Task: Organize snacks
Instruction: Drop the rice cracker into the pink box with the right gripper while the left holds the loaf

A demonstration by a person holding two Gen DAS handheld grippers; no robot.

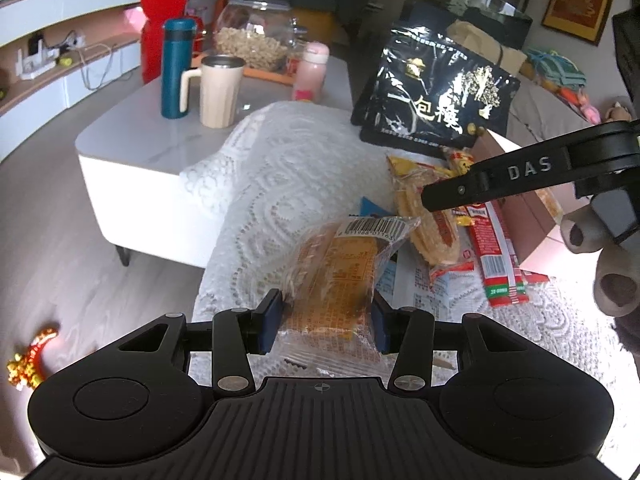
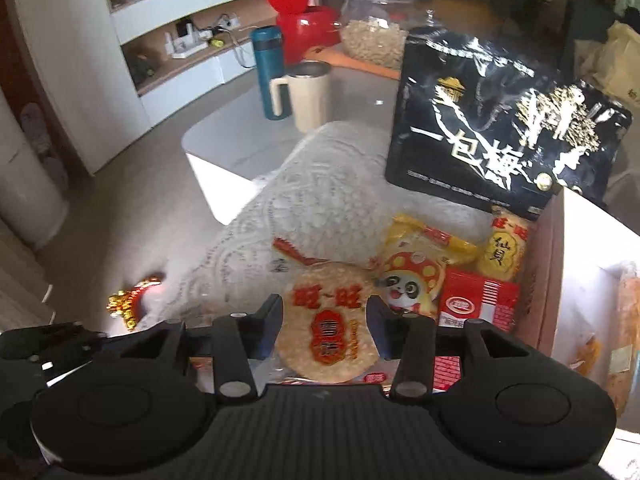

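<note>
now left fingers (image 1: 324, 322) clamp pastry packet (image 1: 340, 276) — long axis pointing away; right fingers' grip unclear.

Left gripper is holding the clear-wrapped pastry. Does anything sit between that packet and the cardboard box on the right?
Yes. The left gripper grips the pastry packet, and between it and the cardboard box lie loose snacks on the lace cloth: red stick packs and a yellow cracker pack. The right gripper's finger also hangs above that stretch.

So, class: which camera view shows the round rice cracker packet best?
The right wrist view: the round rice cracker packet faces the camera between that gripper's jaws, label visible. In the left wrist view I cannot pick it out.
</note>
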